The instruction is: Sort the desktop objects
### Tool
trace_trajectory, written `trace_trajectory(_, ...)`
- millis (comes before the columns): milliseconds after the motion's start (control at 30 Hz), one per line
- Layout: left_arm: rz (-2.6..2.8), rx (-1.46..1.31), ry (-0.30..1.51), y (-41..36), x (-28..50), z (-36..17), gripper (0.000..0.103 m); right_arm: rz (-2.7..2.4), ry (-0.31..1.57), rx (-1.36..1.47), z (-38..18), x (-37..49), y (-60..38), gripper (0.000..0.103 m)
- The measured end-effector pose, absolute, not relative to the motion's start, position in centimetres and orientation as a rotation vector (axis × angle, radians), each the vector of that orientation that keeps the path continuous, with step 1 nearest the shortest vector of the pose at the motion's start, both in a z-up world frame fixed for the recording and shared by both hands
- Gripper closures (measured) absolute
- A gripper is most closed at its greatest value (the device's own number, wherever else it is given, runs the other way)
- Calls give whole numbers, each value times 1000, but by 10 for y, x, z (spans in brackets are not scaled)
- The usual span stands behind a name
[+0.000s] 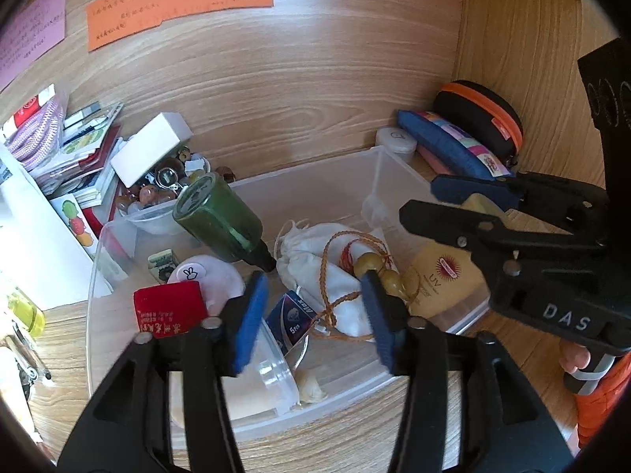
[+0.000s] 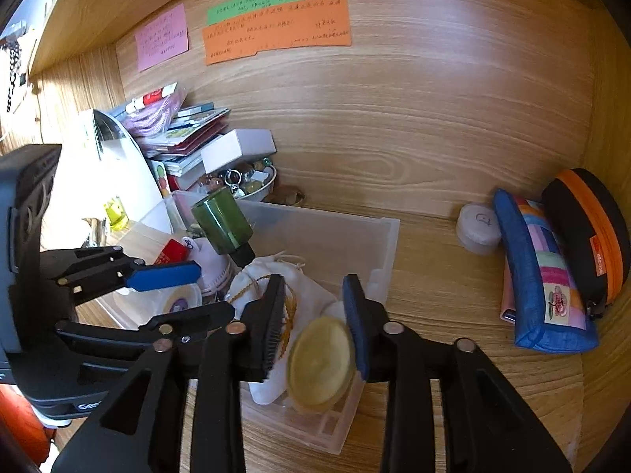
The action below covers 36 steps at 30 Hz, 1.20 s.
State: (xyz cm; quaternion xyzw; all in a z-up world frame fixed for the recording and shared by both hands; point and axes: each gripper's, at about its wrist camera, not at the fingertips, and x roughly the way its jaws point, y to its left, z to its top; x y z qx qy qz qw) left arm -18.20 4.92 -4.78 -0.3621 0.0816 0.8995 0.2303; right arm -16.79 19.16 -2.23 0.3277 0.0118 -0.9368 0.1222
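A clear plastic bin [image 1: 315, 181] sits on the wooden desk and holds a green bottle [image 1: 221, 220], a white cloth pouch [image 1: 315, 260] with an orange cord and beads, a red box [image 1: 169, 307], a blue packet [image 1: 290, 315] and a yellow sunscreen tube [image 1: 441, 276]. My left gripper [image 1: 315, 311] is open above the bin's middle, empty. My right gripper [image 2: 315, 327] is open over the bin's right end, with the tube's yellow cap [image 2: 321, 362] between its fingers and loose. It also shows in the left wrist view [image 1: 441, 201].
A blue patchwork pencil case [image 2: 540, 272], a black and orange zip case [image 2: 587, 228] and a small white jar [image 2: 477, 228] lie at the right. A bowl of beads [image 2: 248, 185], a white box and stacked cards stand at the back left. Coloured notes hang on the wall.
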Motion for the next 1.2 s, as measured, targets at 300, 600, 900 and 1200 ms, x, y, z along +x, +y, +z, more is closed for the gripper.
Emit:
trace_trajectory(300,2486,-983,202,47,-179,-45,39,-2845,43,853,-11,-159,199,36)
trace_trajectory(600,2568,-941,172,32,-168,-29,9,-2848,69,914,-6,-159,198,21)
trace_trajectory(900,2677,-890,210,16,-144,-17,7,-2819,21,861,16,-131,192,0)
trace_trajectory(1200,2764,-807,179,-4,-108,0,5,-2854,-20,814,29,-98,187,0)
